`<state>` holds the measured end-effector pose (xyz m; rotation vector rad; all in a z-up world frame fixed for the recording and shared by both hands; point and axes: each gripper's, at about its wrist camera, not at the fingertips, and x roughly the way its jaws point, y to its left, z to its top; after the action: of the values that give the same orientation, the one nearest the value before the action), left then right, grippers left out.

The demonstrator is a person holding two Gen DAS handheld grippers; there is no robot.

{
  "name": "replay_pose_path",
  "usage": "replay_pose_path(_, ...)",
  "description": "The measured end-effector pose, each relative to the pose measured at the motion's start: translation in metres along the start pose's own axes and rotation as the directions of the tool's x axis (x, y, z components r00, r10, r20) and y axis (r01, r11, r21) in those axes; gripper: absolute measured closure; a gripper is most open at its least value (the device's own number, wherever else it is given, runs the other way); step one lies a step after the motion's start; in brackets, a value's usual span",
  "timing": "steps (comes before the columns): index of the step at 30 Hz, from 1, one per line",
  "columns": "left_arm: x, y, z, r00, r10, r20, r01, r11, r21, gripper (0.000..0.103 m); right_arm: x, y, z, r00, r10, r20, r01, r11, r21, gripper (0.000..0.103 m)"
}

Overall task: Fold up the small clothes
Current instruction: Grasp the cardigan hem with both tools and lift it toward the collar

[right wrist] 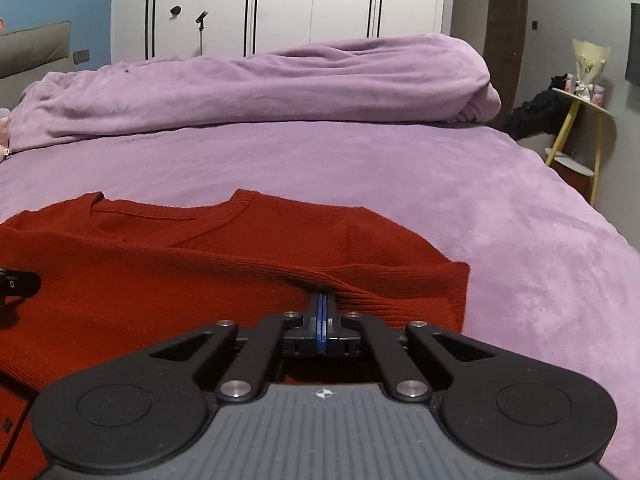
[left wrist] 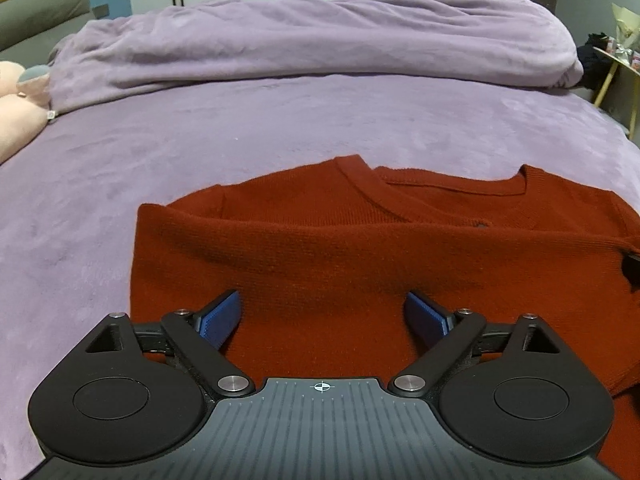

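A rust-red knit sweater lies on the purple bed, neckline away from me, its near part folded over the body. My left gripper is open, its blue pads spread just above the sweater's near left part, holding nothing. My right gripper is shut on the folded edge of the sweater near its right side; the red knit bunches at the fingertips. The right gripper's tip shows at the right edge of the left wrist view, and the left gripper at the left edge of the right wrist view.
A purple sheet covers the bed, with a bunched purple duvet along the far side. A pink plush toy lies at far left. A small yellow-legged side table with items stands right of the bed. White wardrobes behind.
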<state>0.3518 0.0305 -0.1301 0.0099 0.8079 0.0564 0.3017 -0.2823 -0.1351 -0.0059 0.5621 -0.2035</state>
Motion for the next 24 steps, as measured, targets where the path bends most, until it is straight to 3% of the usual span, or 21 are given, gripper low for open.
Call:
replay_pose_path(8,-0.015,0.008,0.000,0.998,0.009,-0.055,-0.008,1.000,0.011,0.008,-0.005,0.006,0.000,1.000,0.001,0.005,-0.001,0.999,-0.053,0.103)
replay_pose_path(11,-0.034,0.017,-0.001,0.995,0.052,-0.085,-0.049,0.998,0.032,0.014,-0.020,0.008,0.004,0.995,-0.083,-0.047,0.079,0.993,-0.086,0.103)
replay_pose_path(13,-0.056,0.033,-0.012,0.995,0.037,-0.088,-0.035,0.999,0.017,0.015,-0.045,0.000,0.000,0.987,-0.130,-0.096,0.131,0.991,0.001,0.092)
replay_pose_path(14,-0.070,0.043,-0.022,0.996,0.012,-0.089,-0.012,1.000,0.007,0.015,-0.064,-0.009,-0.006,0.992,-0.083,-0.095,0.089,0.994,0.068,0.088)
replay_pose_path(16,-0.098,0.063,-0.044,0.995,-0.025,-0.100,0.024,1.000,-0.007,0.015,-0.103,-0.026,-0.023,0.996,0.037,-0.087,-0.021,0.984,0.178,0.059)
replay_pose_path(18,-0.131,0.085,-0.073,0.990,-0.067,-0.123,0.067,0.998,-0.008,0.015,-0.152,-0.043,-0.051,0.984,0.156,-0.081,-0.133,0.961,0.242,0.041)
replay_pose_path(20,-0.161,0.104,-0.104,0.988,-0.069,-0.137,0.067,0.998,-0.019,0.015,-0.194,-0.057,-0.078,0.977,0.190,-0.100,-0.156,0.950,0.271,0.038)
replay_pose_path(24,-0.204,0.135,-0.161,0.981,-0.051,-0.187,0.035,0.995,-0.090,0.015,-0.256,-0.085,-0.127,0.969,0.158,-0.189,-0.087,0.938,0.335,0.038)
